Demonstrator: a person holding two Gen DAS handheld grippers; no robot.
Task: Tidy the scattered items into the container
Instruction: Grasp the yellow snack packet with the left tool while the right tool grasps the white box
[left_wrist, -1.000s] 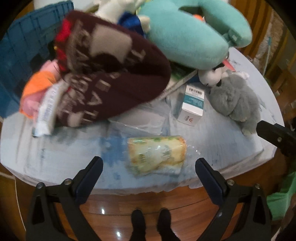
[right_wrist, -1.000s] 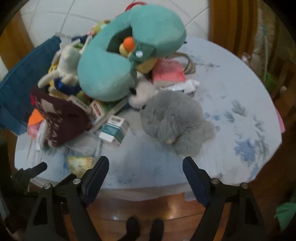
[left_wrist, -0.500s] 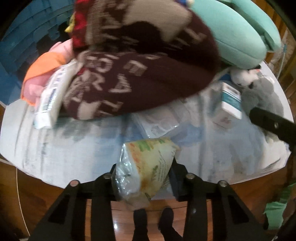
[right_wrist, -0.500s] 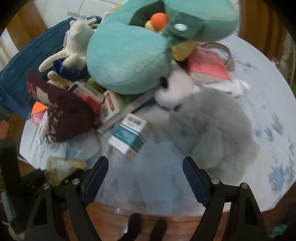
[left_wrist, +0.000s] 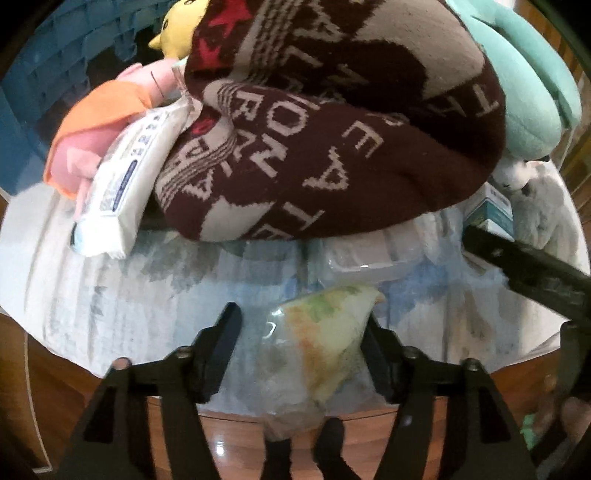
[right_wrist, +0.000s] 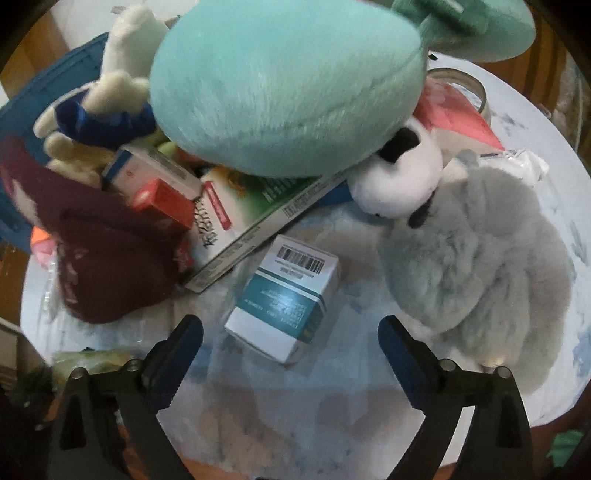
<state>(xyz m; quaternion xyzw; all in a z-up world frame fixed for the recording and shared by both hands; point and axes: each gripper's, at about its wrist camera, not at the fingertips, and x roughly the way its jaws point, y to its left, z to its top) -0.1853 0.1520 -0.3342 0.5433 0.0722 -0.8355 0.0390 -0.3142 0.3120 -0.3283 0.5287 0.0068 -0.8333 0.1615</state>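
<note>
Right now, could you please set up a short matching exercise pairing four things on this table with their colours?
Things:
1. neck pillow
2. knitted hat
3. small box
4. plush animal

Colours:
A. maroon with pale lettering
B. grey
C. mint green
D. white and teal

Pairs: 1-C, 2-A, 3-D, 4-B
</note>
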